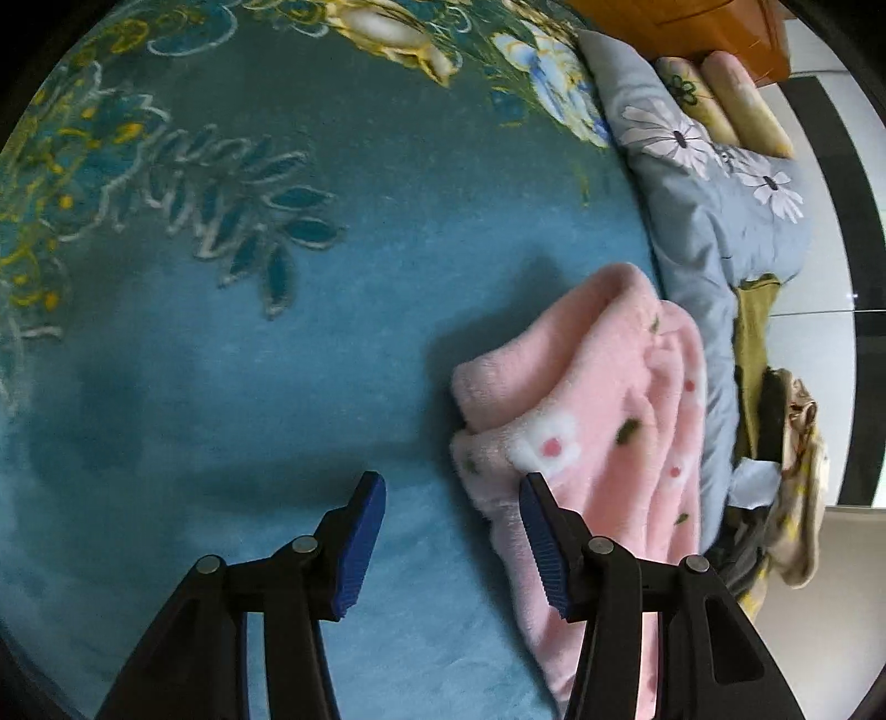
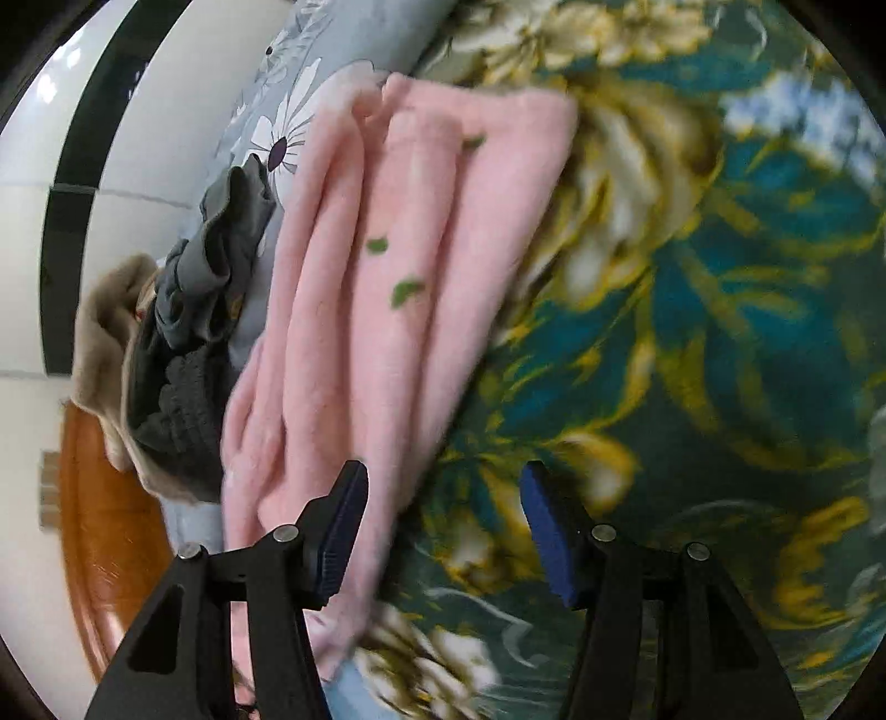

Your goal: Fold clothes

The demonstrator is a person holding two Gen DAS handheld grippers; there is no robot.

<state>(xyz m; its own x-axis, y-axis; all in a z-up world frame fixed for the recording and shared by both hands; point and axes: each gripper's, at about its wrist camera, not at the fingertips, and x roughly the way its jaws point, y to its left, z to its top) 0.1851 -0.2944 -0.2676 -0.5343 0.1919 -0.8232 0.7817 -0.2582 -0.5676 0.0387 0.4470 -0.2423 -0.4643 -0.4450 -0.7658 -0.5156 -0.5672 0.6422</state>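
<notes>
A pink fleece garment [image 1: 603, 399] with white flowers and green leaves lies bunched on a blue floral blanket [image 1: 277, 343]. My left gripper [image 1: 451, 545] hovers open just over the garment's near left edge. Its right finger [image 1: 545, 548] sits on the fleece and its left finger is over bare blanket. In the right wrist view the same pink garment [image 2: 387, 277] lies in long folds. My right gripper [image 2: 446, 531] is open over its right edge, with a strip of fleece beside the left finger [image 2: 340, 534]. Neither gripper's pads press on the cloth.
A grey quilt with white daisies [image 1: 714, 221] borders the garment. Beyond it lies a heap of other clothes, beige [image 2: 105, 343] and dark grey [image 2: 183, 387]. Rolled pillows [image 1: 731, 99] lean on orange wooden furniture [image 1: 720, 33]. The white tiled floor with a black stripe [image 2: 72, 221] marks the bed's edge.
</notes>
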